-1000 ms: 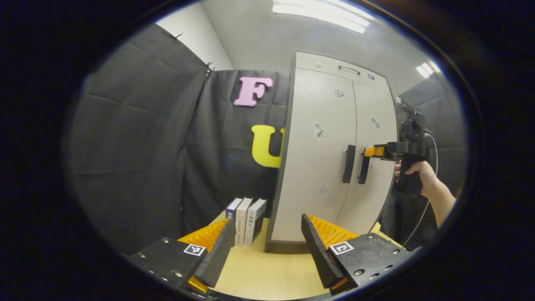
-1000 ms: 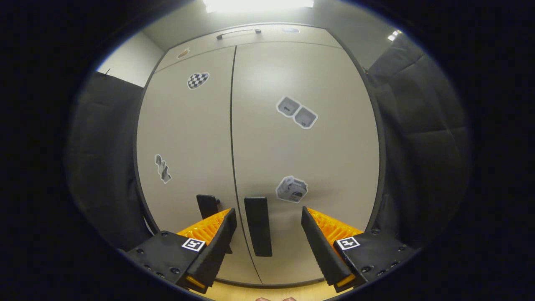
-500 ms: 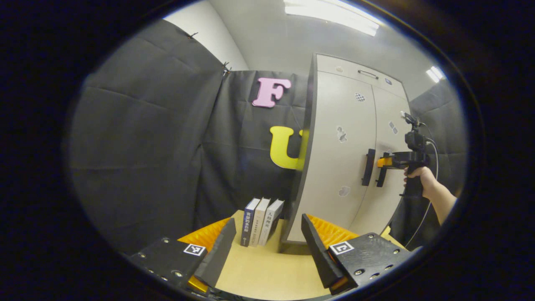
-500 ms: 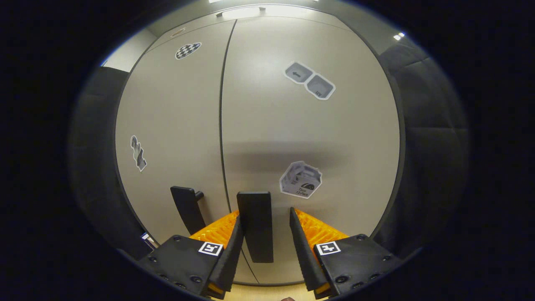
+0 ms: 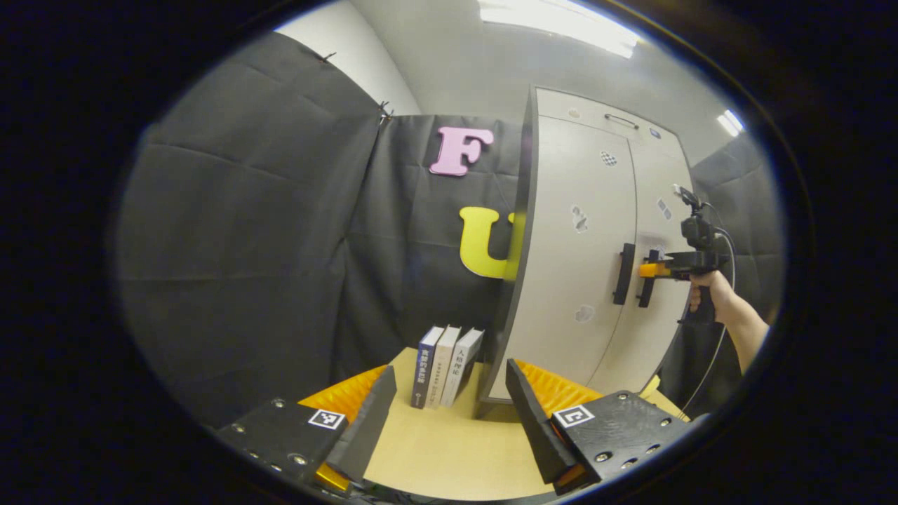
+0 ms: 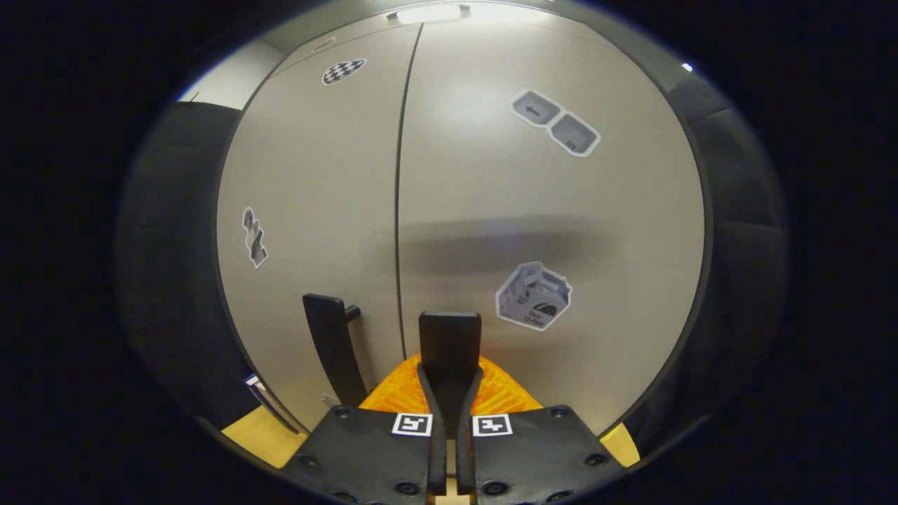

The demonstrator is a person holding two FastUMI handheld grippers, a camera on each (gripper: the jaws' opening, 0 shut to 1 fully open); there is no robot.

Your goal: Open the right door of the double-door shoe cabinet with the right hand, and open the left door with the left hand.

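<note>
A tall beige shoe cabinet (image 5: 568,231) with two doors stands on a wooden table; both doors are shut. In the right gripper view, my right gripper (image 6: 449,382) is shut on the black handle (image 6: 450,344) of the right door (image 6: 554,224). The left door's black handle (image 6: 331,347) stands free beside it. In the left gripper view, my left gripper (image 5: 449,407) is open and empty, low over the table, well short of the cabinet. That view has the right gripper (image 5: 656,268) clamped on the right handle (image 5: 646,279), held by a hand (image 5: 705,291).
Three books (image 5: 446,365) stand upright against the cabinet's left side on the wooden table (image 5: 435,456). Black cloth walls close in the booth on the left and behind. Stickers dot both doors. A cable hangs from the right gripper.
My right gripper moved in and shut on the right door's handle; one second ago it stood open around it. The left gripper's view shifted slightly left; it stayed open.
</note>
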